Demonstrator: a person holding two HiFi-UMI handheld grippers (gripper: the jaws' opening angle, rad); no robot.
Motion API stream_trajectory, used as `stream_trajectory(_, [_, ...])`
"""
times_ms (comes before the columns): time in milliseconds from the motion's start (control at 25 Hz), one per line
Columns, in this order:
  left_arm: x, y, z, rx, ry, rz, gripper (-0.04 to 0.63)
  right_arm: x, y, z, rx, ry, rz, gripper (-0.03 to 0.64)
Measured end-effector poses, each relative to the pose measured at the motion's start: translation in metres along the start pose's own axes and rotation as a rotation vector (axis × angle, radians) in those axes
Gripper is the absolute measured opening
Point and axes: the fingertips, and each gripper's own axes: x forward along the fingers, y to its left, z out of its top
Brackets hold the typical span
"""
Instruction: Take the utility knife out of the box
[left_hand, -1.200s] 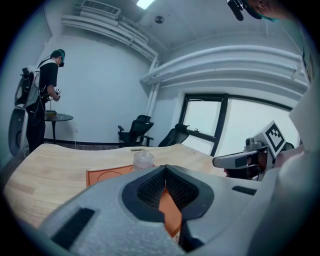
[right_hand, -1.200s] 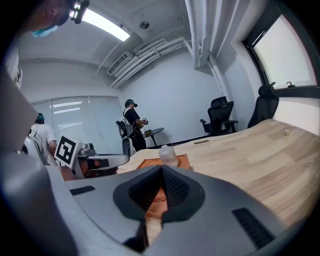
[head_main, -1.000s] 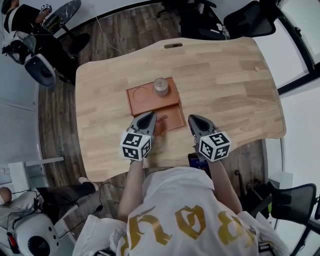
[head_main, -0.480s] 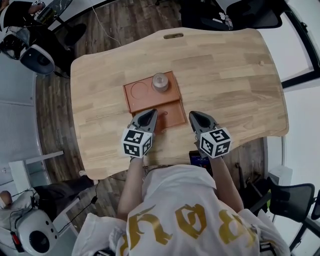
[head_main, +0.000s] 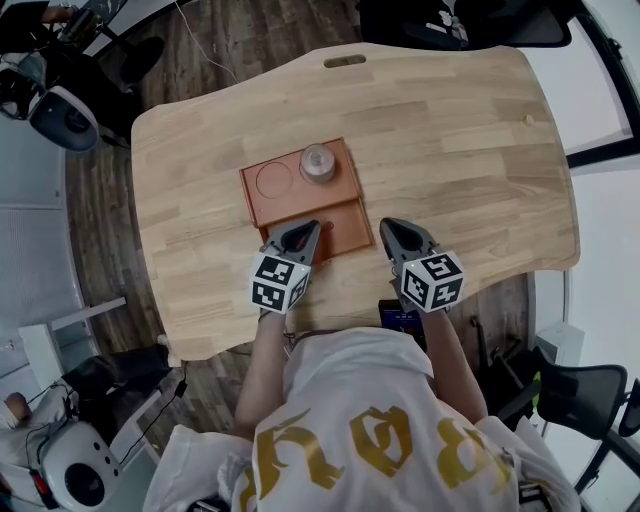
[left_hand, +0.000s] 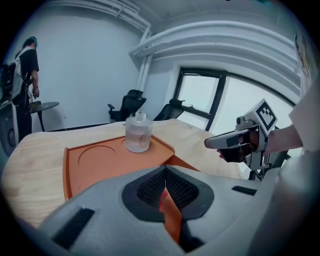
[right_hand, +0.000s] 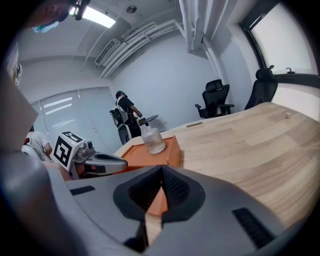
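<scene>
Against the view of a second ago, the wooden table (head_main: 450, 150) and the orange box (head_main: 340, 195) sit a little higher and further left in the head view. The box itself lies on the table as it did. The left gripper (head_main: 312, 230) has crept forward: its tip was beside the near compartment's left edge and now reaches in over that compartment. The right gripper (head_main: 385, 226) stays over bare wood just beside the box's right side. The glass bottle (head_main: 318, 163) stands upright where it stood, on the box's far panel next to a round recess (head_main: 272, 180).

The utility knife (head_main: 323, 229) lies in the near compartment, right at the left gripper's tip. It shows only as a small reddish sliver, and its shape cannot be made out. The same red shows through the slit in the left gripper view.

Both claws are closed: in each gripper view the black pads meet at the tip, with only a thin wedge of orange visible lower down. I cannot see either one clamped on anything.

Count: one table, one box with two sections, two grippers, one bottle, one recess, one knife.
</scene>
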Motion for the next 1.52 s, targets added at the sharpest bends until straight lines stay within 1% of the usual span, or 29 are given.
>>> stream_trajectory(120, [0.010,-0.001,-0.011,0.002,0.048,-0.025,0.011,0.002,-0.004,-0.004,0.014,0.008,-0.004,0.011])
stream_trajectory(280, [0.018,0.000,-0.023,0.023,0.116,-0.036,0.011,0.006,-0.008,-0.007,0.031,0.016,-0.006,0.012])
stream_trajectory(480, [0.025,0.001,-0.033,0.014,0.167,-0.049,0.011,0.008,-0.011,-0.013,0.048,0.031,-0.005,0.012])
stream_trajectory(560, [0.029,0.000,-0.041,0.035,0.203,-0.048,0.011,0.009,-0.013,-0.014,0.052,0.033,-0.004,0.012])
stream_trajectory(680, [0.035,0.000,-0.055,0.090,0.271,-0.050,0.011,0.010,-0.015,-0.017,0.061,0.036,-0.004,0.012])
stream_trajectory(720, [0.037,0.000,-0.059,0.096,0.287,-0.053,0.012,0.011,-0.015,-0.018,0.066,0.039,-0.001,0.012])
stream_trajectory(1040, [0.046,0.002,-0.071,0.135,0.354,-0.056,0.014,0.017,-0.010,-0.031,0.084,0.067,0.020,0.012])
stream_trajectory(1240, [0.050,0.000,-0.075,0.159,0.379,-0.058,0.014,0.014,-0.022,-0.032,0.099,0.069,-0.001,0.011])
stream_trajectory(1280, [0.051,0.000,-0.076,0.160,0.383,-0.061,0.017,0.014,-0.025,-0.033,0.102,0.070,-0.006,0.012])
stream_trajectory(1320, [0.052,0.000,-0.078,0.158,0.389,-0.065,0.049,0.014,-0.027,-0.033,0.104,0.070,-0.010,0.012])
stream_trajectory(1360, [0.054,0.000,-0.080,0.156,0.399,-0.068,0.099,0.014,-0.028,-0.034,0.107,0.070,-0.012,0.012])
stream_trajectory(1440, [0.056,0.000,-0.084,0.162,0.421,-0.074,0.104,0.014,-0.030,-0.034,0.112,0.071,-0.013,0.011])
stream_trajectory(1520, [0.058,0.000,-0.085,0.197,0.439,-0.069,0.104,0.014,-0.032,-0.035,0.115,0.072,-0.012,0.011])
